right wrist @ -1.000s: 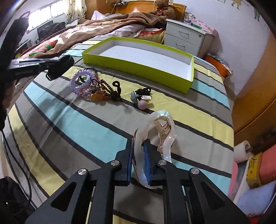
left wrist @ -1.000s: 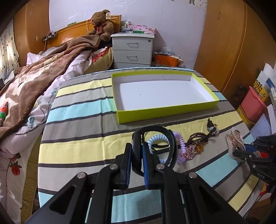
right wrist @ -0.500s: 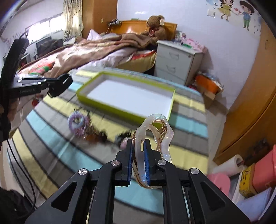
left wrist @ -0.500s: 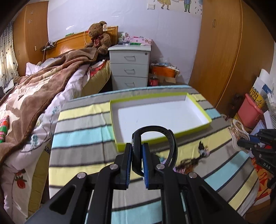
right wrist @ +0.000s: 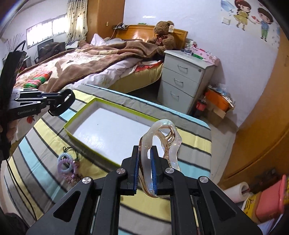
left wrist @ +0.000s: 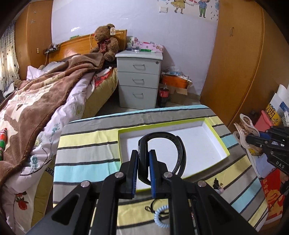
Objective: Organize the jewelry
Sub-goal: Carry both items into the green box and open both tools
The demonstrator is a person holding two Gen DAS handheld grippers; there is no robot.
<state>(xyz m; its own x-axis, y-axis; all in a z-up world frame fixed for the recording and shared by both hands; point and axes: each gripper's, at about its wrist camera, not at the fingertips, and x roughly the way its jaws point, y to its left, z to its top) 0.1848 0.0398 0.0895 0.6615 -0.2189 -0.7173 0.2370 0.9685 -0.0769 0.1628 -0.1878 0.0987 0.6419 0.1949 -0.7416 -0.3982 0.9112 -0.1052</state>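
A brown teddy bear (left wrist: 105, 42) sits against the wooden headboard (left wrist: 72, 45), above a rumpled brown blanket (left wrist: 45, 90). Just beside the bed stands a grey three-drawer nightstand (left wrist: 139, 79), with a cola bottle (left wrist: 163, 96) on the floor next to it. Cartoon stickers (right wrist: 252, 17) decorate the wall.

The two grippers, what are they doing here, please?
A person is sorting jewelry on a striped table. The left gripper is shut on a black band, held in the air over the green tray. The right gripper is shut on a clear hair claw, also held up. The tray looks empty, and the coil hair ties lie on the cloth.
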